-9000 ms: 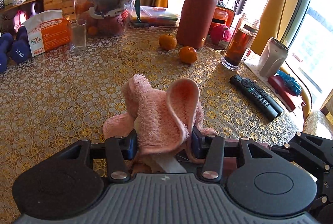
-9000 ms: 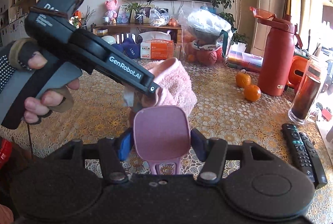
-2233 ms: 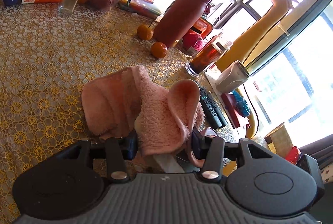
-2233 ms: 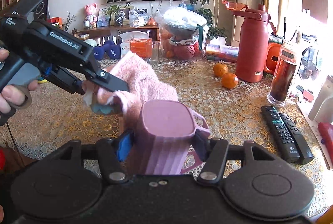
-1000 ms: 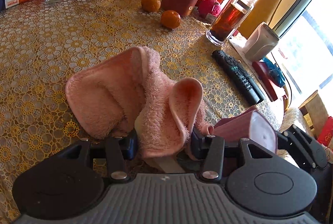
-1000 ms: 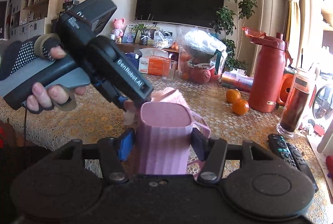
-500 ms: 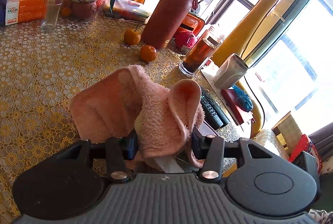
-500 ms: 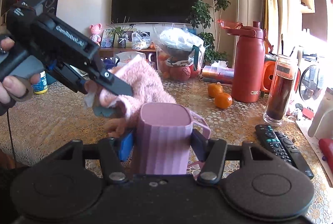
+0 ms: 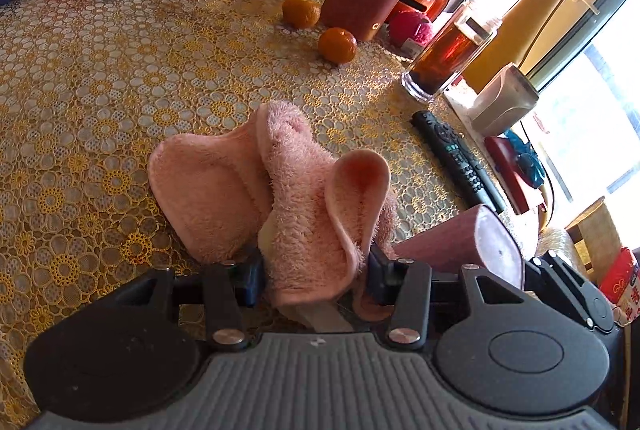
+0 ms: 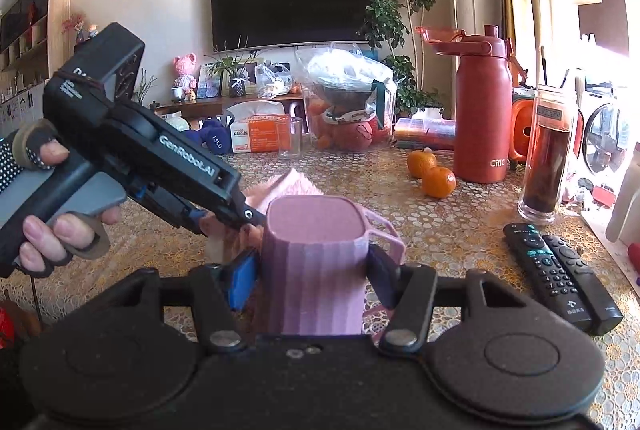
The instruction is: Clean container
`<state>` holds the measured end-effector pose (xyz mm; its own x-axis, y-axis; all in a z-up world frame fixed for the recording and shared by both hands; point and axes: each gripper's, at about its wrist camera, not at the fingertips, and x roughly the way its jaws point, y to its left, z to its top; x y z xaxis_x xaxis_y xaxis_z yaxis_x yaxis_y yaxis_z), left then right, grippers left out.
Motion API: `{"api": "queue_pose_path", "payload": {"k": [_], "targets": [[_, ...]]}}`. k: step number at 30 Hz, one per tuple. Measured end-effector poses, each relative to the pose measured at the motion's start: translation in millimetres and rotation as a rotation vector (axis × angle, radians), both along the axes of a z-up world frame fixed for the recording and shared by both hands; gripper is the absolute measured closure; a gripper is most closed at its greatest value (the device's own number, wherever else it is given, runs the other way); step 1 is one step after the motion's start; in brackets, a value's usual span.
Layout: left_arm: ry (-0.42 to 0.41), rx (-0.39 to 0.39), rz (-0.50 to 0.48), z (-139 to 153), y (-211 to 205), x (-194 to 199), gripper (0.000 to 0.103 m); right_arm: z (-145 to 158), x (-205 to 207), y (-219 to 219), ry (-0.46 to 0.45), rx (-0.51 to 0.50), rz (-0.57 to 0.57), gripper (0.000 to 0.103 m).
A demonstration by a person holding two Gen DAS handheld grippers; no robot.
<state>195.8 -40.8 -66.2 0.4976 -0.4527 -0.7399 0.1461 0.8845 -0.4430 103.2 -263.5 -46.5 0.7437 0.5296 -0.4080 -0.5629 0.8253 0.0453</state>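
Observation:
A ribbed pink cup (image 10: 316, 258) with a side handle (image 10: 386, 234) sits between the fingers of my right gripper (image 10: 312, 280), which is shut on it. Its flat closed end points away from the camera. My left gripper (image 9: 314, 270) is shut on a fluffy pink cloth (image 9: 304, 198) that hangs down to the tablecloth. In the right wrist view the left gripper (image 10: 236, 216), held by a hand (image 10: 52, 230), has its tip and cloth (image 10: 280, 186) against the cup's left side. In the left wrist view the cup (image 9: 460, 246) lies just right of the cloth.
On the yellow lace tablecloth (image 9: 100, 90) stand a red bottle (image 10: 482, 118), two oranges (image 10: 438, 182), a glass flask of dark tea (image 10: 548, 158), two remotes (image 10: 560, 270), an empty glass (image 10: 290, 136), a tissue box (image 10: 260, 134) and a bagged fruit bowl (image 10: 348, 102). The table edge is at right.
The cup stays gripped on the right. The left gripper with the cloth has dropped from beside the cup's top to its left side, tilting nose-down, after swinging back and forth over the last second.

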Motion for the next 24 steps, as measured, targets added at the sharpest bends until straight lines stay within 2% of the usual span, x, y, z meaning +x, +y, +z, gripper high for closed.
{"api": "queue_pose_path", "payload": {"k": [6,12,14,18,24], "targets": [[-0.019,0.023,-0.01,7,3,-2,0.055,-1,-8,8,-0.048,-0.072,0.028,0.045],[-0.108,-0.045,0.018,52,25,-16,0.055,-1,-7,10,-0.054,-0.087,0.035,0.045],[-0.146,-0.075,0.003,69,25,-21,0.055,-1,-8,11,-0.056,-0.093,0.036,0.045],[-0.202,-0.079,-0.064,95,3,-27,0.055,-1,-7,14,-0.053,-0.108,0.032,0.045],[-0.218,0.024,-0.153,90,-44,-29,0.055,0,-6,16,-0.048,-0.119,0.027,0.045]]}}
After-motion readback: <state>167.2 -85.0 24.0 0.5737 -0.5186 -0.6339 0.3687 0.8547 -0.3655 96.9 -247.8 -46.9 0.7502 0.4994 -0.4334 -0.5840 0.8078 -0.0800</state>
